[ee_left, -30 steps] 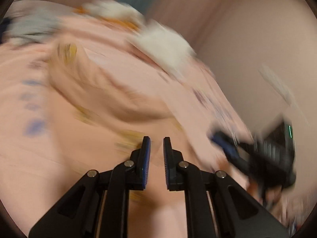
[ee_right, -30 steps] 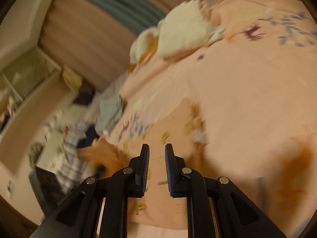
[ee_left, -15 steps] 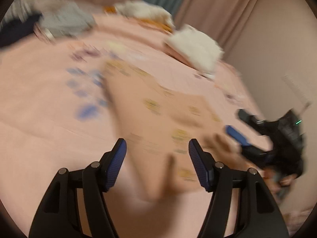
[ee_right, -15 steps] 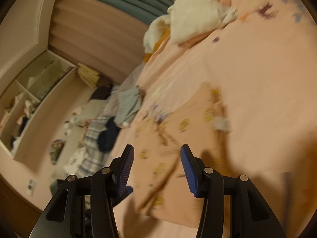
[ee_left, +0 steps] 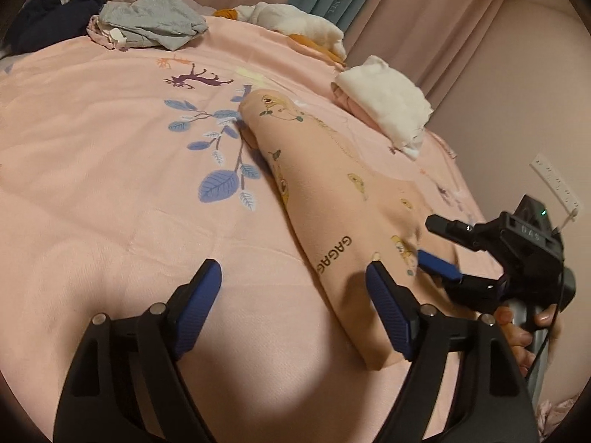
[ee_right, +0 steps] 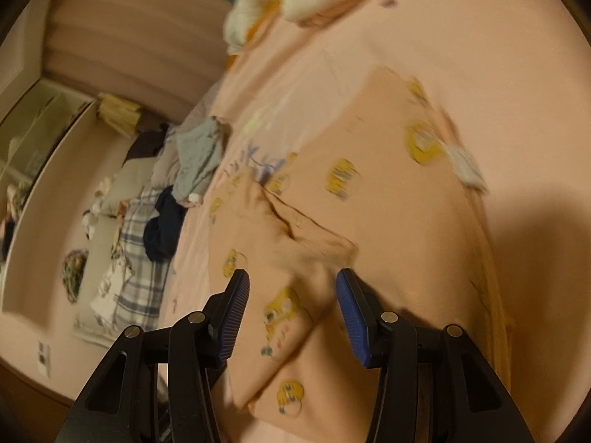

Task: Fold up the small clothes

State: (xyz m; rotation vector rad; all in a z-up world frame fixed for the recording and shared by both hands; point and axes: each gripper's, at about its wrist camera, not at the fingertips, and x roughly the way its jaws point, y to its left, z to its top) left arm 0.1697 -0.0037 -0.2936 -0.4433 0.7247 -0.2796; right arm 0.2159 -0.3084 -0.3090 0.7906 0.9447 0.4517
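On the bed [ee_left: 110, 184], a peach printed garment [ee_left: 332, 199] lies folded into a long narrow strip on the pink cover. Its long axis runs from the near edge, just beside the left gripper [ee_left: 293, 306], away toward the folded white pile [ee_left: 388, 107] at the far side; the near end is a squared folded edge, the far end is rounded. Left gripper: fingers spread and opening, nothing between them but bare cover; the near end of the garment lies against the inner finger without being pinched. Right gripper [ee_right: 291, 313]: fingers apart, released, poised over the garment's near portion, with cloth visible between them but not pressed. Judgement: both tools have let go so the fold can settle flat under its own weight. A loose flap shows in the right wrist view, blurred; its exact lie cannot be told. Grey clothes [ee_left: 151, 18] wait at the far corner, well apart.
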